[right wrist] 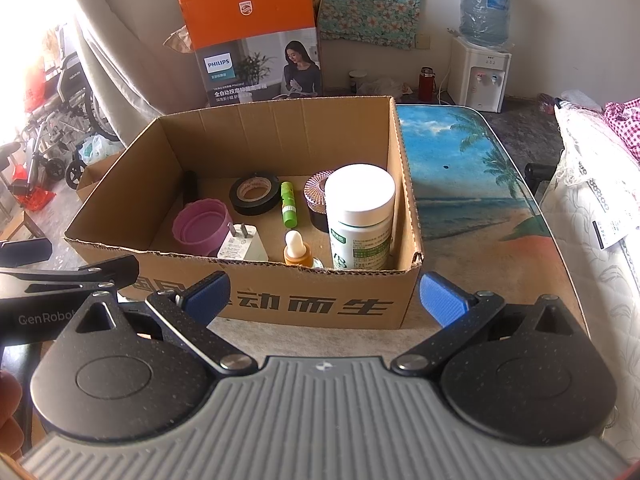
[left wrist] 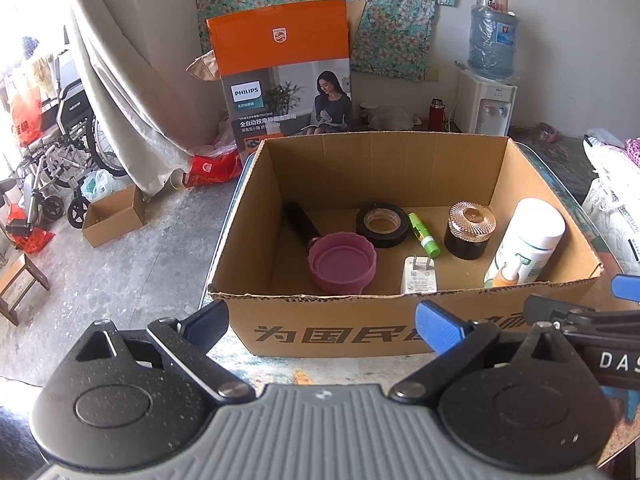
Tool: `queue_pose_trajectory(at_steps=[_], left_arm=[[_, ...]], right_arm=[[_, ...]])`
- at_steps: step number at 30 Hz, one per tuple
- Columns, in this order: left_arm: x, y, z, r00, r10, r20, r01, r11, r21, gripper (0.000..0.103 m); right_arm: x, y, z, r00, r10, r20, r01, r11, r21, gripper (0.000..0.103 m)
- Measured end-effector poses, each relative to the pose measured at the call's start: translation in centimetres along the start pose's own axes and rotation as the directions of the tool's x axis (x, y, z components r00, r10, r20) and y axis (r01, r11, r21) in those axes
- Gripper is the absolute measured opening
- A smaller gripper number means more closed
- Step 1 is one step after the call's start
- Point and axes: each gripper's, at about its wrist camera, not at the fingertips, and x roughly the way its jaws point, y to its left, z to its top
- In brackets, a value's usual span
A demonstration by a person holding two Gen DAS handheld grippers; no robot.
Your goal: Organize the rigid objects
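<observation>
both grippers, left gripper (left wrist: 322, 322) and right gripper (right wrist: 324, 298), fingers wide, holding nothing, near cardboard box (right wrist: 280, 304) at desk (right wrist: 472, 184) near edge.

Bright left-side daylight, fisheye-warped edges

- Open cardboard box (right wrist: 280, 300) on the table holds everything.
- Pink ribbed cup (right wrist: 202, 227), left.
- White plug adapter (right wrist: 242, 245) beside it.
- Black tape roll (right wrist: 254, 194), flat.
- Green glue stick (right wrist: 287, 204), lying.
- White-capped bottle (right wrist: 360, 216), upright, right.
- Orange dropper bottle (right wrist: 295, 250), front.
- Dark jar (left wrist: 469, 230) with a ribbed lid.
</observation>
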Motion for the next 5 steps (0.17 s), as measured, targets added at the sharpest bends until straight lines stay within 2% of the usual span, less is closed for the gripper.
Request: queue_pose_trajectory(at_steps=[5], left_arm=[[0.03,0.03,-0.01,1.0,0.001,0.0,-0.001,1.0,0.002,0.1]], right_arm=[[0.05,0.03,0.0,1.0,-0.001,0.0,0.001,1.0,-0.001,0.102]])
